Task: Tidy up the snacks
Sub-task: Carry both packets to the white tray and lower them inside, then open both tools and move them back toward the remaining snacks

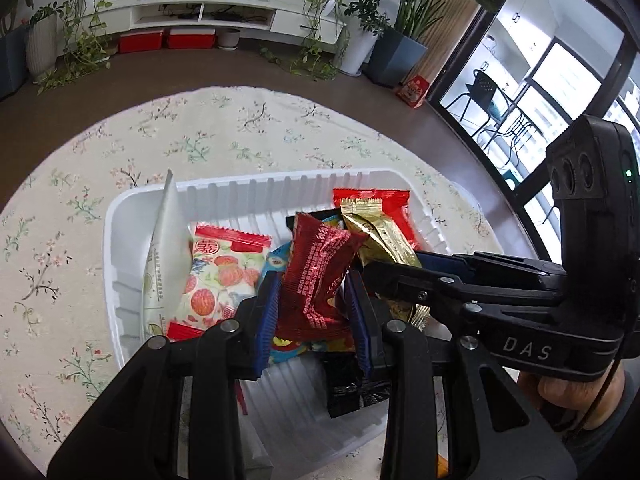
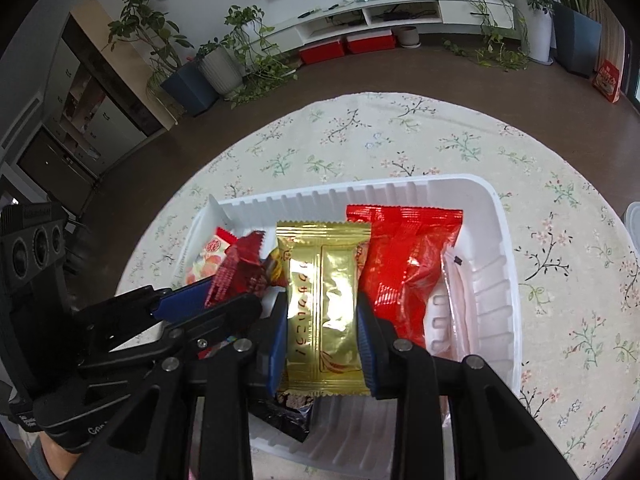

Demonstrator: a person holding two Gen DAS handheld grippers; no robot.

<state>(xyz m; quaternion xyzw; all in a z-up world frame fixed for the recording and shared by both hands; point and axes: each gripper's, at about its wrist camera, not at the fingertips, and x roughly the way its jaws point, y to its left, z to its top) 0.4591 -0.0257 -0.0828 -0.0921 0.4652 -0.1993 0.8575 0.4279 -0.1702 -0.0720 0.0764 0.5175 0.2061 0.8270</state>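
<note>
Gripping dark red packet (image 1: 316,276), left gripper (image 1: 312,304); right gripper (image 2: 323,320) clamps gold packet (image 2: 323,304); white tray (image 2: 496,280) walls close.

A bright living room with a brown floor (image 1: 248,68), a low white media console (image 1: 224,12), potted green plants (image 2: 216,60), and dark-framed glass doors (image 1: 532,80) letting in daylight

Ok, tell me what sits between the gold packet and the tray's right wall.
In the right wrist view, a bright red packet lies right of the gold packet, then a clear pinkish wrapper against the white tray wall.
</note>
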